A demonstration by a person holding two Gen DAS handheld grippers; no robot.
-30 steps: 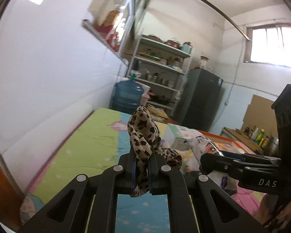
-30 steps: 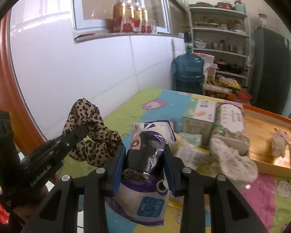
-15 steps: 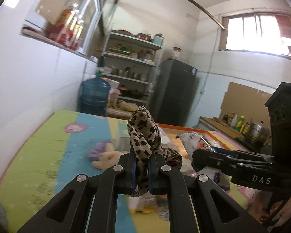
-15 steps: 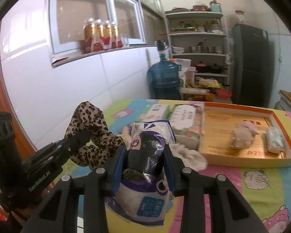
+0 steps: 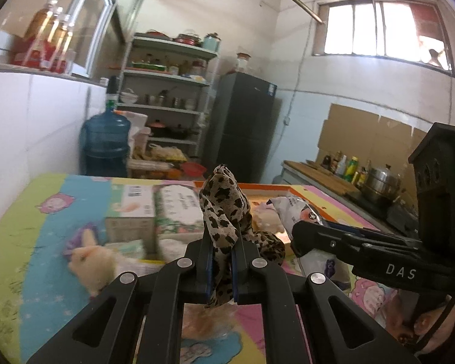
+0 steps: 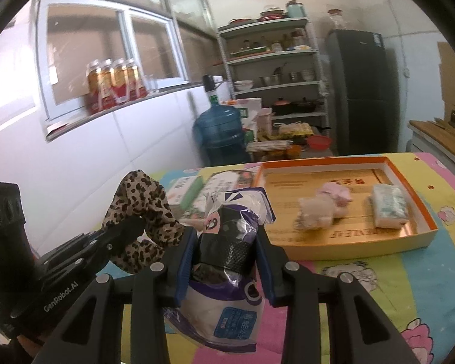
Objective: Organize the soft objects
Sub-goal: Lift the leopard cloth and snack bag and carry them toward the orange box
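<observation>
— Since a second ago both my grippers have swung across the table: the white tiled wall filled the left wrist view then, and now the shelves, the dark fridge and the orange-rimmed tray (image 6: 421, 227) lie ahead of the fingers.

— What is your left gripper (image 5: 221, 261) doing?

— Its jaws are pressed tight on a leopard-print fabric scrunchie (image 5: 224, 209). The thin, crinkled cloth stands up in a soft peak above the fingertips, and a gathered loop hangs off to their right.

— And the right gripper (image 6: 226, 257)?

— Clamped partway on a plastic packet (image 6: 227, 242), glossy and wrinkled, with white, purple and black print. Its crumpled top pokes up past the fingertips; the bulging bottom with a blue label sags below them.

— Where are the two relative to each other?

— Side by side. From the right wrist view the scrunchie sits just left of my right fingers.

— What lies beyond?

— Ahead and to the right of my right fingers the tray is a shallow rectangular cardboard box with a golden floor. In it lie a fuzzy pink and cream plush toy (image 6: 321, 209) and, apart from it, a soft wrapped tissue pack (image 6: 389, 206). Left of my left fingers another fluffy plush toy (image 5: 97, 261) lies on the cartoon-printed mat (image 5: 30, 242), near boxy tissue packs (image 5: 157, 209).
</observation>
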